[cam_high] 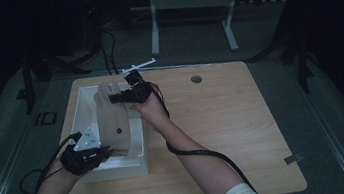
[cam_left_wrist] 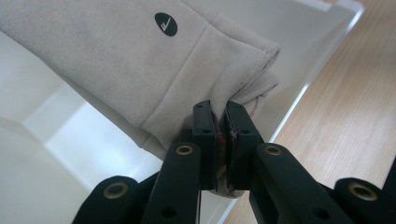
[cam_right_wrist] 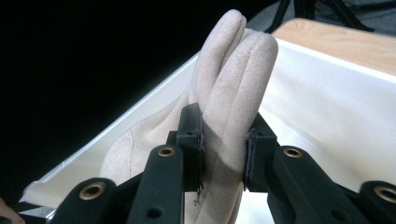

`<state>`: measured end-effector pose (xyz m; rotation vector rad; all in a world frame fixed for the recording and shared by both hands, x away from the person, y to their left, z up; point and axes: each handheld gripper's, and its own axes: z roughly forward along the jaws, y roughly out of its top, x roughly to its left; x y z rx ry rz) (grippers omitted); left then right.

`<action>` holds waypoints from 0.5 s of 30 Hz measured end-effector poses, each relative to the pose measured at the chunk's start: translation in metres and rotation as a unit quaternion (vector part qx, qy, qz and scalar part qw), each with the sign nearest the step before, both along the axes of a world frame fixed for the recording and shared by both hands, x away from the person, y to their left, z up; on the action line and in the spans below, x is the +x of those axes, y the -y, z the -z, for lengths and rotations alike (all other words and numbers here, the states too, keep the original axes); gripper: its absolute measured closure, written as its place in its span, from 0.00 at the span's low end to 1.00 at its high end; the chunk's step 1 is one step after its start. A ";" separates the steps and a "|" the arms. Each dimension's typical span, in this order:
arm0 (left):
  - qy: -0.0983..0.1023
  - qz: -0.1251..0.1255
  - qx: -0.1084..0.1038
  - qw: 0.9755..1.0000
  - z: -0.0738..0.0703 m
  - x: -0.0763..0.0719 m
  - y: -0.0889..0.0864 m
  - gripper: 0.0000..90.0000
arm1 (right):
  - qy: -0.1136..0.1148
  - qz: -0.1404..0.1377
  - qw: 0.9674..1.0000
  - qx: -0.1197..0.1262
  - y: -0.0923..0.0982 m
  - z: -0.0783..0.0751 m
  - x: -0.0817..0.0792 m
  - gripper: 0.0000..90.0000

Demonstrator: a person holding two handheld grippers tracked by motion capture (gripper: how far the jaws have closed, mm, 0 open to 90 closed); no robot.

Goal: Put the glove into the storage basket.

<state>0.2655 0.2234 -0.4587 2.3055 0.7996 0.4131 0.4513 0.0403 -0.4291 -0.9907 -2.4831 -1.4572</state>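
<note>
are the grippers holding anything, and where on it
Both hold one beige glove: the left gripper pinches its cuff edge, the right gripper clamps its fingers, over the white bin.

A dim room with grey carpet floor (cam_high: 278,78) and a white-legged desk frame (cam_high: 190,4) behind.

No readable text — only small black oval logo mark (cam_left_wrist: 166,24) on beige glove (cam_left_wrist: 116,70).

Beige glove (cam_high: 114,120) stretched above white bin (cam_high: 119,168) on wooden table (cam_high: 223,120), left gripper (cam_high: 101,154) clamping cuff end, right gripper (cam_high: 115,98) clamping finger end.
</note>
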 end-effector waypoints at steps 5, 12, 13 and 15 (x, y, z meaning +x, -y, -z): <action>-0.006 -0.008 0.006 1.000 0.016 0.002 0.003 0.94 | -0.001 0.005 1.000 -0.023 -0.002 0.016 0.002 0.81; -0.010 -0.019 0.015 1.000 0.032 0.003 0.005 0.94 | 0.006 0.002 0.999 -0.047 -0.004 0.022 -0.001 0.81; -0.013 -0.017 0.012 1.000 0.033 0.004 0.005 0.94 | 0.008 0.001 0.999 -0.053 -0.006 0.022 -0.001 0.81; -0.012 -0.008 0.011 1.000 0.035 0.005 0.004 0.94 | 0.012 0.003 0.998 -0.066 -0.008 0.022 -0.002 0.81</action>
